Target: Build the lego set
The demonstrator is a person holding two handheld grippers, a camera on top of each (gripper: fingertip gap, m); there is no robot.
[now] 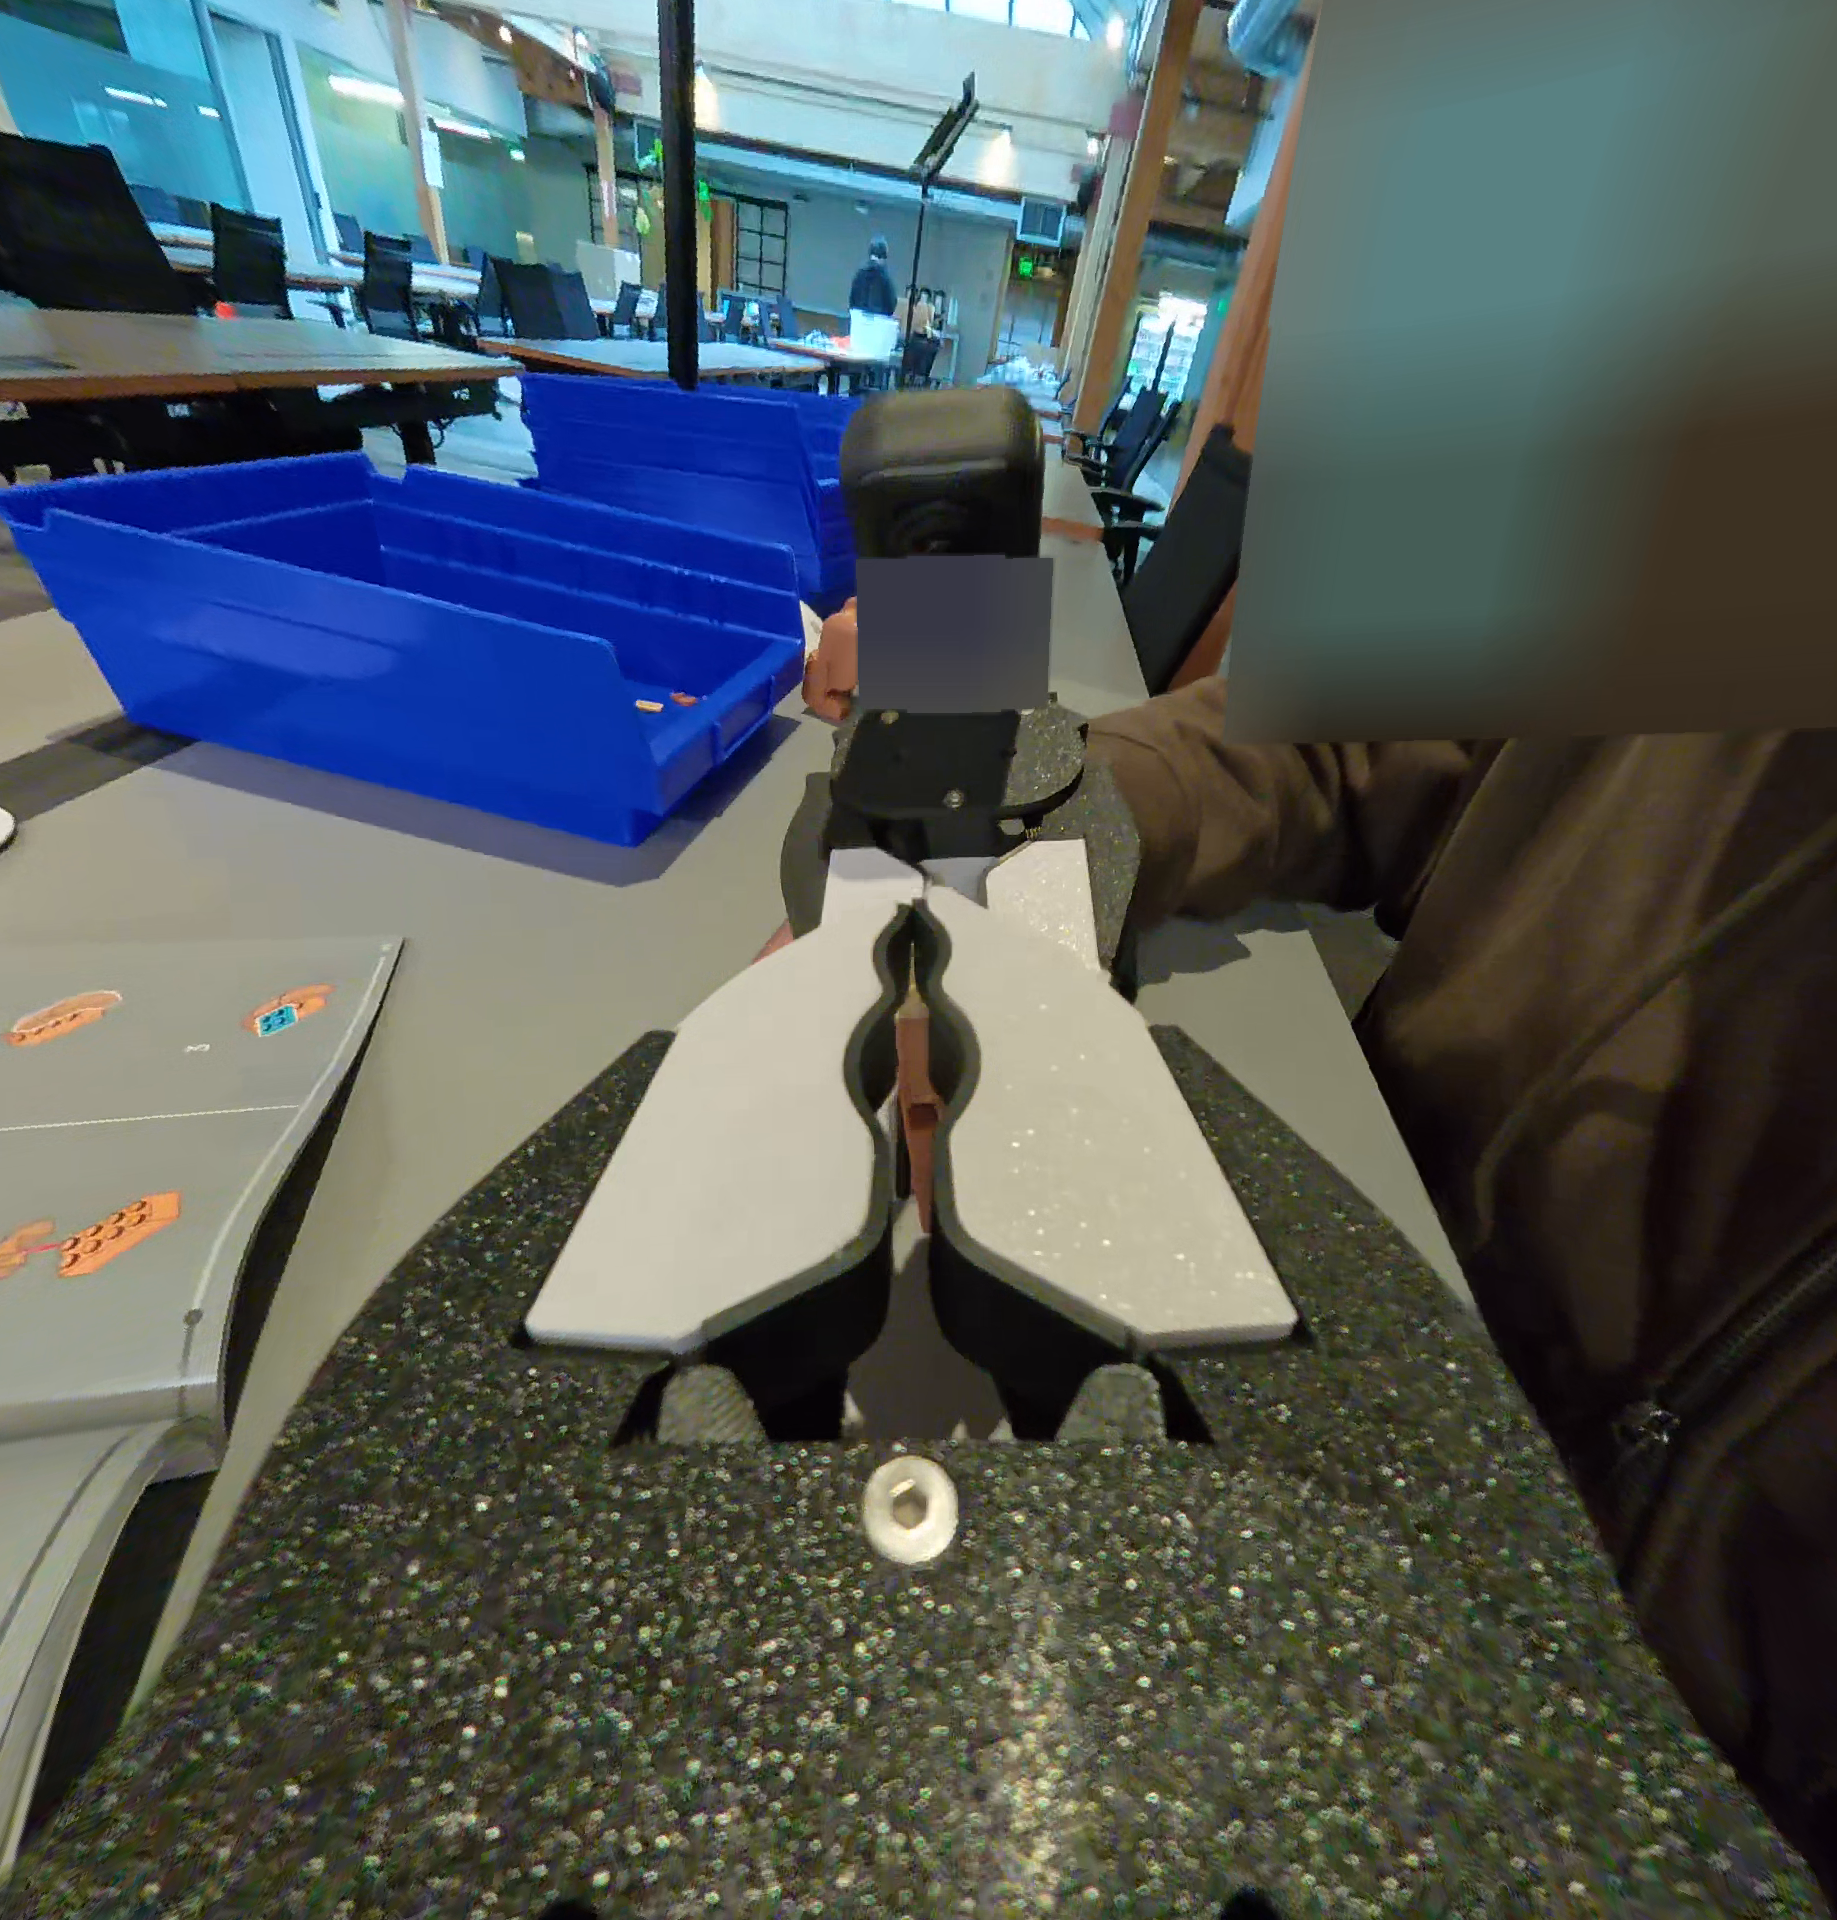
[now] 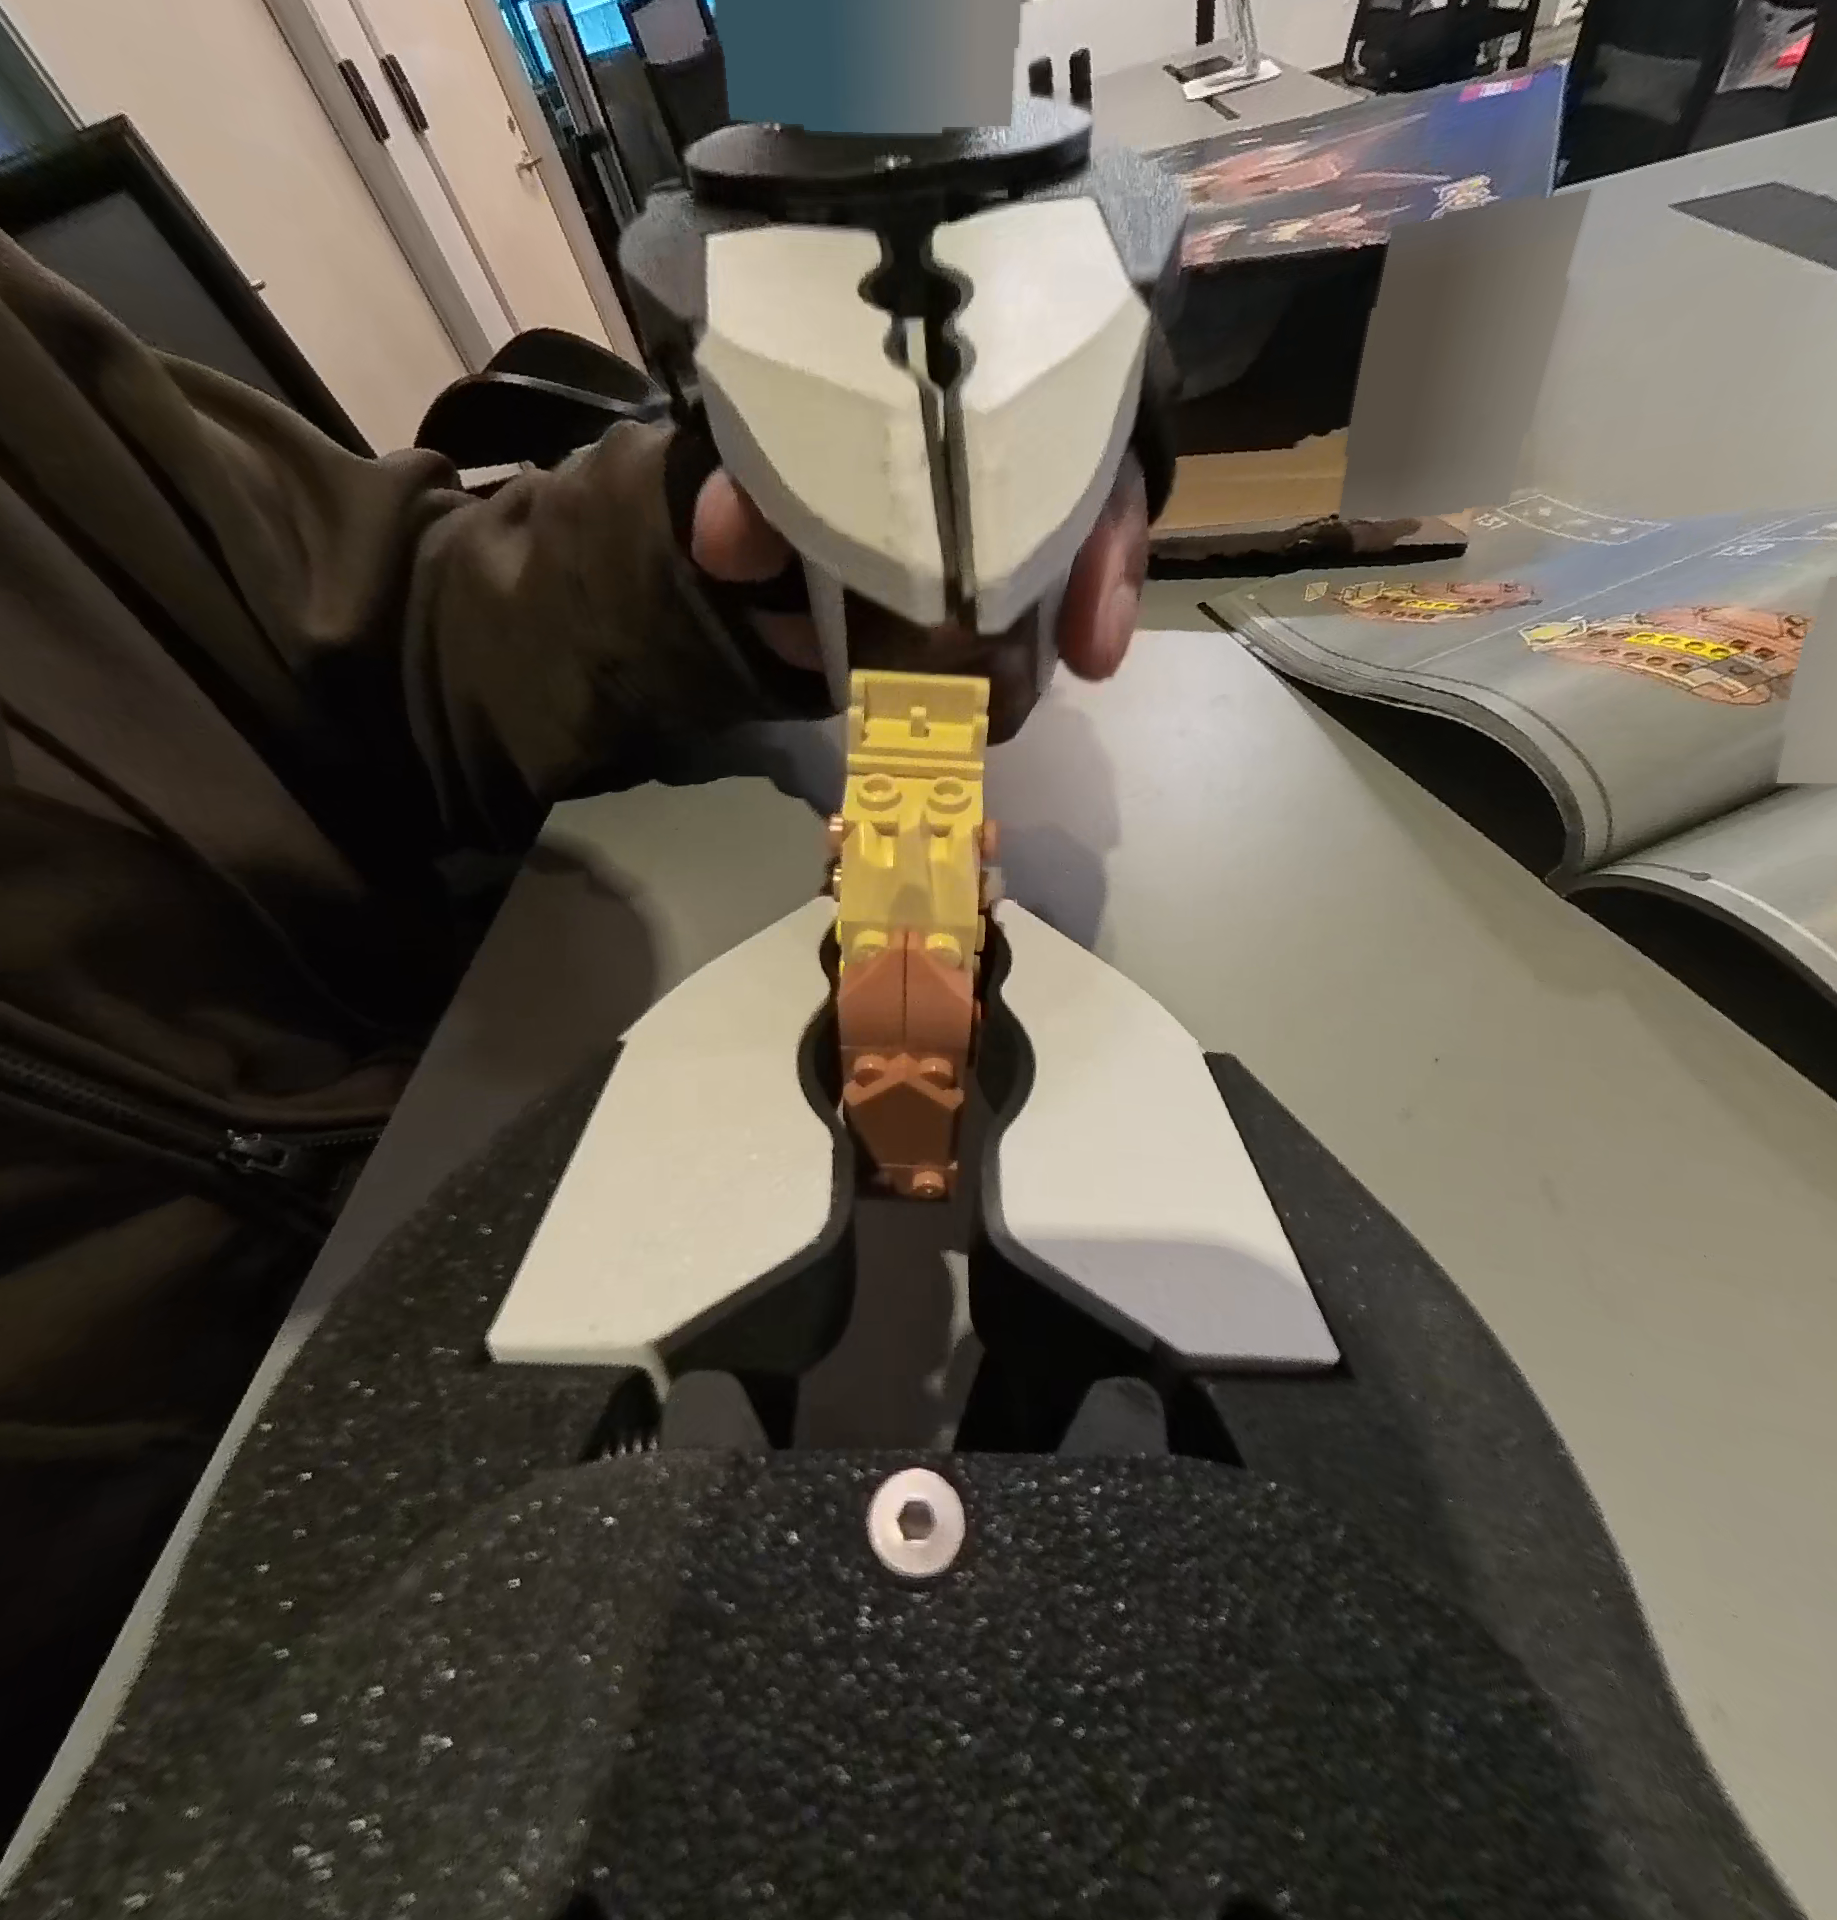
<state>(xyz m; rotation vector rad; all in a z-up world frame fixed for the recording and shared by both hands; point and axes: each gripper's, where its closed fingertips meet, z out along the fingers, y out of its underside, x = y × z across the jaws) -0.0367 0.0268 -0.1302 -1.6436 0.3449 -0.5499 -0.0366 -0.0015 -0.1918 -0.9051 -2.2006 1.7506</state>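
Grey desk (image 2: 1413, 1039), open office. Right gripper (image 2: 909, 935) clamps the yellow-brown lego assembly (image 2: 909, 987), long axis pointing at the left gripper (image 1: 914, 997). That one pinches a thin brown piece (image 1: 916, 1081), head-on, nearly touching.

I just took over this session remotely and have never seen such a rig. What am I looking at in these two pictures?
A person holds two hand-held grippers, each with a camera looking along its fingers. In the left wrist view, the left gripper is shut on a thin brown piece. In the right wrist view, the right gripper is shut on a brown and yellow lego assembly, facing the other gripper. On the grey table lie an open instruction booklet and blue bins.
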